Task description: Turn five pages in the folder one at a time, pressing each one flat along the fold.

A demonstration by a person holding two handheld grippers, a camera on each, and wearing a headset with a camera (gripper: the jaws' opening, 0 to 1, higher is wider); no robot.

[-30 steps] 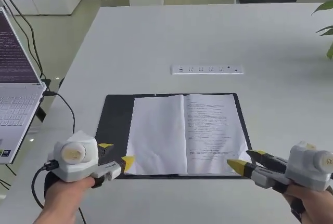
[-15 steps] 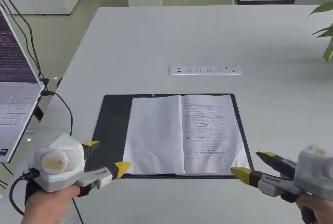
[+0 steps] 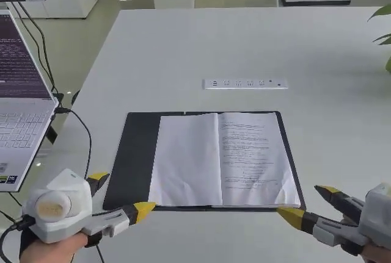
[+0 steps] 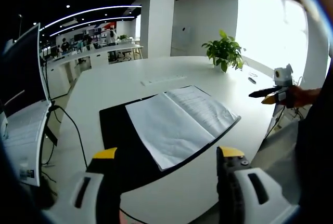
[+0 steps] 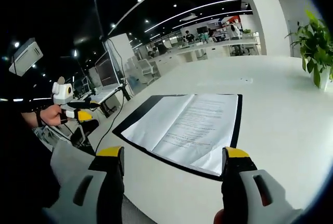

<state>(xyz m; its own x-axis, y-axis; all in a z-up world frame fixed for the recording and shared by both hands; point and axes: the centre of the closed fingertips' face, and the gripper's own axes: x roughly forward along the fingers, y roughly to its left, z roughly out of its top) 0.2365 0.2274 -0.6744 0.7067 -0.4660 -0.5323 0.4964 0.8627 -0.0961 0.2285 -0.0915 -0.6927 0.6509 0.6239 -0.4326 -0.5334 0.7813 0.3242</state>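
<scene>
Head view: left gripper point(image 3: 121, 193) and right gripper point(image 3: 308, 203), jaws spread and empty, flank the near corners of the folder point(image 3: 135, 153), open flat by the bench point(image 3: 183, 49) front edge; the right one seems placed to lift a corner of the printed page point(image 3: 250, 153).

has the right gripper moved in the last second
Yes. The right gripper has drawn back toward the person: its tips overlapped the folder's near right corner, and now sit just off it.
</scene>
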